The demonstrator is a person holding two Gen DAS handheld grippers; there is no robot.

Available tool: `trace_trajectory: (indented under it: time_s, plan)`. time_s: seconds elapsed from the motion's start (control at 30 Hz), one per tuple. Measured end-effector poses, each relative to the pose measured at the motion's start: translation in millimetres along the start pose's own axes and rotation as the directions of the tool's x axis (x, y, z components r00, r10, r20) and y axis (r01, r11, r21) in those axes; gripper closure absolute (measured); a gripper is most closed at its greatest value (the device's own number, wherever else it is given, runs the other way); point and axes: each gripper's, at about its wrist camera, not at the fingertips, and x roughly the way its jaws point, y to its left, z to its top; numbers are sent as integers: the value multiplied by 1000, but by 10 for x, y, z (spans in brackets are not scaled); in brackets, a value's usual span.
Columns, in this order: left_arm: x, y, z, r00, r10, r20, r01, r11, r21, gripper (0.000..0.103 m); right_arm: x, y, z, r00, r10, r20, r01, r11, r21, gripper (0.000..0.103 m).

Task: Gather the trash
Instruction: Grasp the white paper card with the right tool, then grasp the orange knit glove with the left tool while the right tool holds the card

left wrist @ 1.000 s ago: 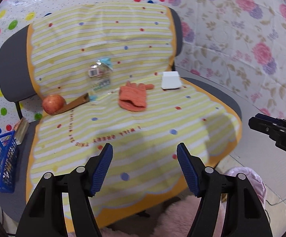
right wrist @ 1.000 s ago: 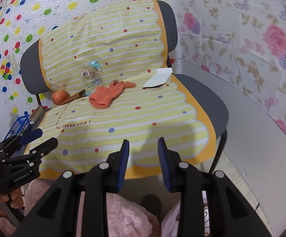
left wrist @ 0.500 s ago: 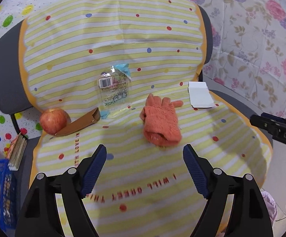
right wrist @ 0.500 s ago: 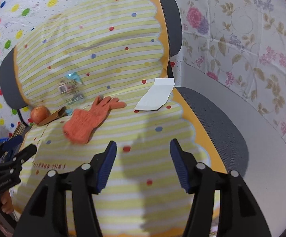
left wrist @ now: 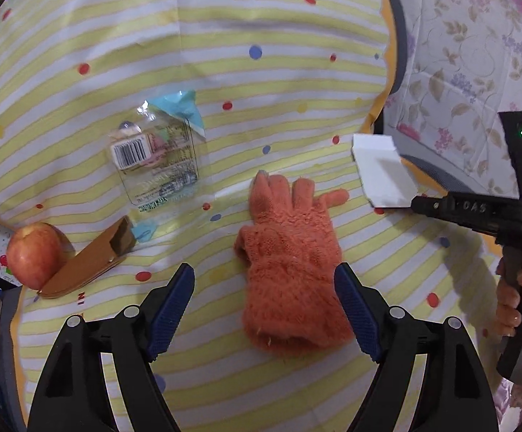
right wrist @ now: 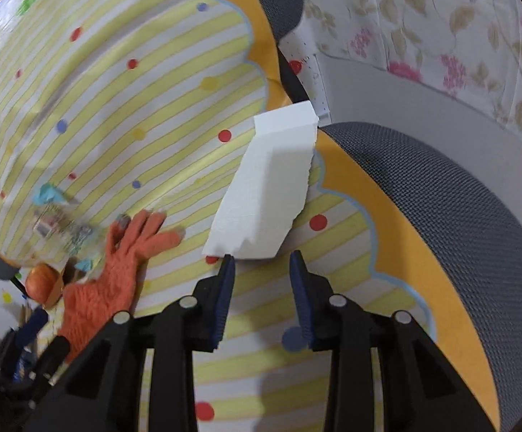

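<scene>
Right gripper (right wrist: 261, 261) is closing, nothing pinched yet, white foam piece (right wrist: 266, 187) just past its tips, mid-frame. Left gripper (left wrist: 264, 280) gapes empty around the orange glove (left wrist: 289, 262). Barcoded clear wrapper (left wrist: 156, 162) left of center; striped dotted cloth (left wrist: 225, 54) over a grey chair (right wrist: 459, 216), floral wall (left wrist: 459, 54) behind.

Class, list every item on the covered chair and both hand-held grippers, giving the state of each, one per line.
Left hand-held gripper: open wide, astride the glove, not touching it.
Right hand-held gripper: jaws closing, nothing between them yet.
Orange glove: lying flat.
White foam piece: lying flat, near edge jagged.
Clear wrapper: empty, crumpled.
Apple: whole.
Brown case: lying against the apple.
</scene>
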Motion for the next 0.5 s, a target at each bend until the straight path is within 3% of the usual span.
trace_trajectory:
  time_s: [0.13,0.23,0.33,0.37,0.4,0.5]
  plan:
    - [207,28,62,998,-10,-63,7,999,-35,23,84,-49,93,999,36,9,-36,996,85,71]
    - [251,25,88,997,-16,-73,13,999,-47,28,133,-103,137,999,46,6,-47,986,157,85]
    - [255,45,90,995,-66,-81,58,994,-90,51,73,-97,127,998,51,21,-54,986,159,93]
    - [242,52,82,993,-81,-80,73,992,-101,69,-16,-51,104,998,45,41,-50,990,129,96]
    - [225,54,72,993,-86,-77,78,992,-104,80,-82,-17,86,998,41,53,-46,993,105,97]
    - [0,51,13,995,-102,-19,99,990,-103,89,-389,144,-15,996,30,89,-30,1000,1,101]
